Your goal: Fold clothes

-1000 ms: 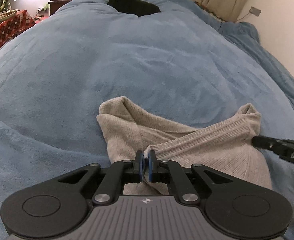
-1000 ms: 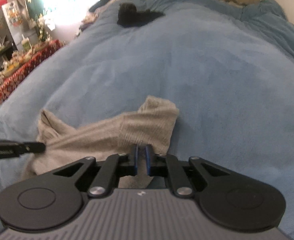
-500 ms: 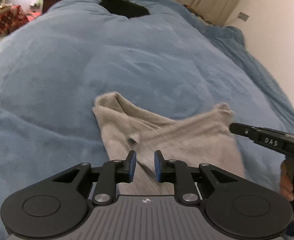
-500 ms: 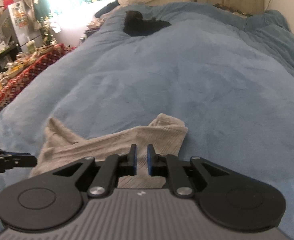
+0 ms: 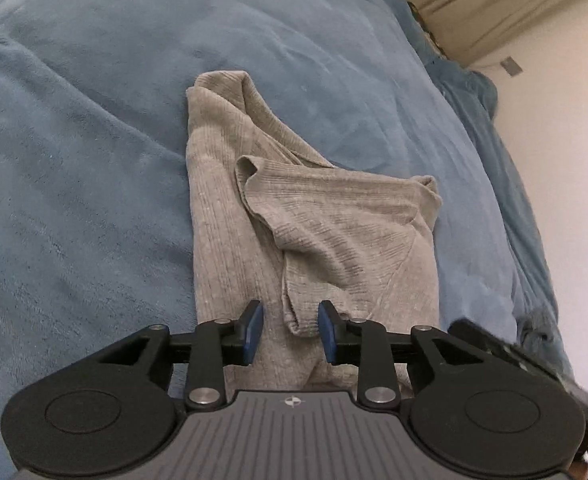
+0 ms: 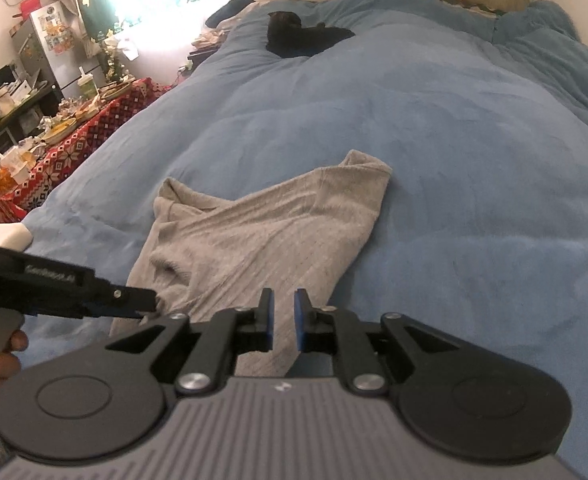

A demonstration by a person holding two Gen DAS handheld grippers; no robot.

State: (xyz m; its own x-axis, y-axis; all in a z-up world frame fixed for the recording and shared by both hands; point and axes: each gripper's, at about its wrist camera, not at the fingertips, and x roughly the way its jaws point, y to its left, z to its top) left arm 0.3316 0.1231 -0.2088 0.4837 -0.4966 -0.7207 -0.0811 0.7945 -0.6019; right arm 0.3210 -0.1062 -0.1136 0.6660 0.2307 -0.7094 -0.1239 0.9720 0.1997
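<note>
A grey ribbed knit garment (image 5: 318, 232) lies partly folded on the blue blanket (image 5: 73, 160), one sleeve laid across its body. My left gripper (image 5: 291, 330) is open, its blue pads either side of a fabric fold at the garment's near end, holding nothing. In the right wrist view the same garment (image 6: 261, 236) lies ahead. My right gripper (image 6: 284, 318) is open a little and empty above the garment's near edge. The left gripper also shows in the right wrist view (image 6: 137, 304) at the garment's left side.
A black garment (image 6: 306, 38) lies far up the bed. A cluttered table with a red patterned cloth (image 6: 73, 136) stands left of the bed. A wall (image 5: 554, 160) runs along the right side. Curtains hang at the back.
Both grippers have let go of the garment and opened. The sleeves now lie on the garment's body. Both grippers have pulled back and risen.
</note>
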